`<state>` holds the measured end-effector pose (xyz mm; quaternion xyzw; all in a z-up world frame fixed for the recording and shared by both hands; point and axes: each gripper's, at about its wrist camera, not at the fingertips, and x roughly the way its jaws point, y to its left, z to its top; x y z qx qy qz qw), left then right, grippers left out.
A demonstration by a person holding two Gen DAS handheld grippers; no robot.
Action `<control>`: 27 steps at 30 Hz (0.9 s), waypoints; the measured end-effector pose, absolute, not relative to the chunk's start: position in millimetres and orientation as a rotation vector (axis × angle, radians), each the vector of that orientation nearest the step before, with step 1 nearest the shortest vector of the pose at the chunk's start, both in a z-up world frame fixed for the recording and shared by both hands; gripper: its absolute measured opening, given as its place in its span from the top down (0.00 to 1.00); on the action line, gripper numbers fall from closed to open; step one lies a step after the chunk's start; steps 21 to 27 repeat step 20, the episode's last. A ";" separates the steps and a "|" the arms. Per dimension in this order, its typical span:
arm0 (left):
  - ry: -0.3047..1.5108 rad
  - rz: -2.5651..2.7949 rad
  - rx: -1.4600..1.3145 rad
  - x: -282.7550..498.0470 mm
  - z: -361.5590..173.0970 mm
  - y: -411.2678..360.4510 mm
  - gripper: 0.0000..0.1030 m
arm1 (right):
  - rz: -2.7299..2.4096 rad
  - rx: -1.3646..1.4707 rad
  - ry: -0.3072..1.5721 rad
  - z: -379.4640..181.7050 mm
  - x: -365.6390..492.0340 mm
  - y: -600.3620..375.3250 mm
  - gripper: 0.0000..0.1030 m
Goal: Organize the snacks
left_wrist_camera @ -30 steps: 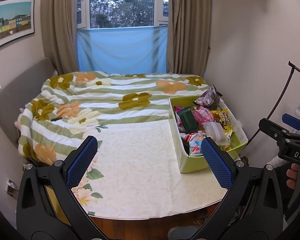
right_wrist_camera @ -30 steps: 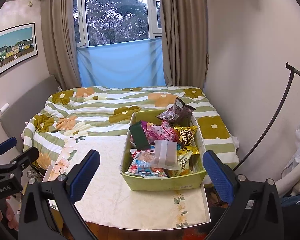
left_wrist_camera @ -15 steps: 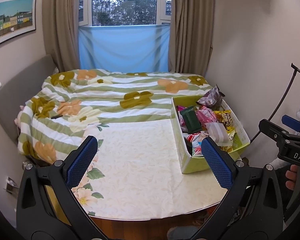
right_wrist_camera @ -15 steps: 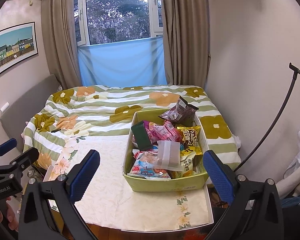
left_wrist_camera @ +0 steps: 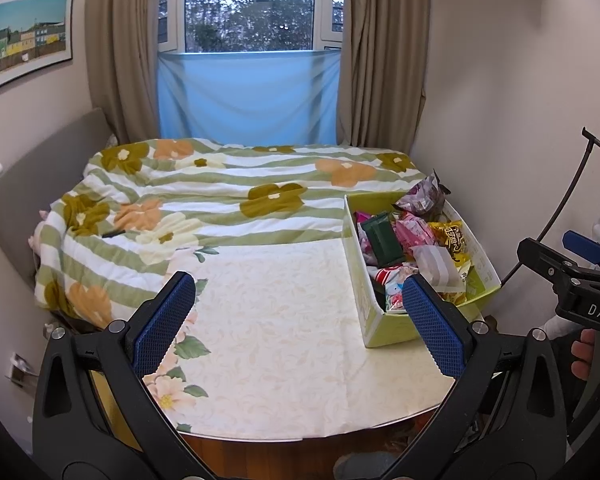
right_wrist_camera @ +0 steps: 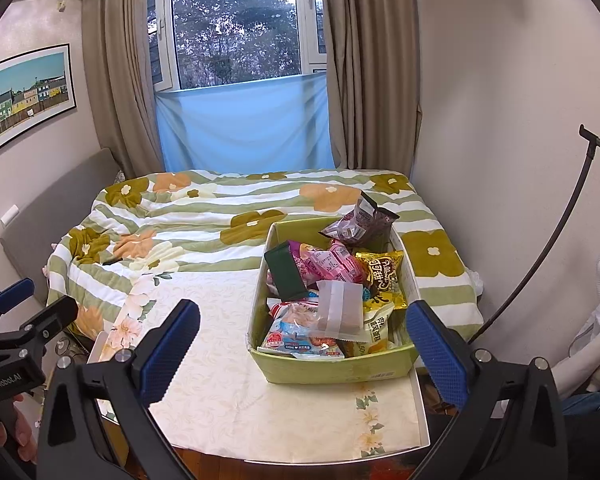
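A green cardboard box (right_wrist_camera: 332, 370) full of snack packets stands at the right end of a cream table (right_wrist_camera: 228, 360); it also shows in the left wrist view (left_wrist_camera: 384, 326). Inside lie a dark green box (right_wrist_camera: 286, 276), pink packets (right_wrist_camera: 328, 264), a yellow bag (right_wrist_camera: 382, 276), a clear pouch (right_wrist_camera: 340, 310) and a purple bag (right_wrist_camera: 358, 226). My right gripper (right_wrist_camera: 300, 344) is open and empty, held back from the box's near side. My left gripper (left_wrist_camera: 296, 320) is open and empty over the table, left of the box.
A bed with a green flowered quilt (left_wrist_camera: 220, 208) lies just behind the table. A wall (right_wrist_camera: 500, 120) and a black lamp stand (right_wrist_camera: 540, 248) are to the right. The table's front edge (left_wrist_camera: 300, 436) is near me, with wooden floor below.
Both grippers have crept slightly forward and upward; the box looks a little nearer in the right wrist view. Both stay open and empty.
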<state>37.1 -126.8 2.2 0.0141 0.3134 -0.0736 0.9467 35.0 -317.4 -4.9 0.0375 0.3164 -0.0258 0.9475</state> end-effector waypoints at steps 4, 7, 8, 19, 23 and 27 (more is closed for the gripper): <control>0.629 -0.154 0.034 35.0 3.1 -127.9 0.01 | -0.051 0.077 0.644 -5.2 35.7 -316.7 0.01; 0.616 -0.157 0.025 32.3 5.6 -127.4 0.01 | -0.049 0.080 0.644 -5.5 36.1 -315.5 0.01; 0.612 -0.155 0.024 32.0 6.2 -127.3 0.01 | -0.046 0.083 0.644 -6.0 36.1 -315.1 0.01; 0.567 -0.168 0.020 26.5 8.9 -126.9 0.00 | -0.047 0.098 0.645 -9.9 31.9 -309.6 0.01; 0.570 -0.170 0.026 27.9 8.0 -128.3 0.00 | -0.048 0.098 0.648 -11.5 32.3 -312.1 0.01; 0.570 -0.170 0.026 27.9 8.0 -128.3 0.00 | -0.048 0.098 0.648 -11.5 32.3 -312.1 0.01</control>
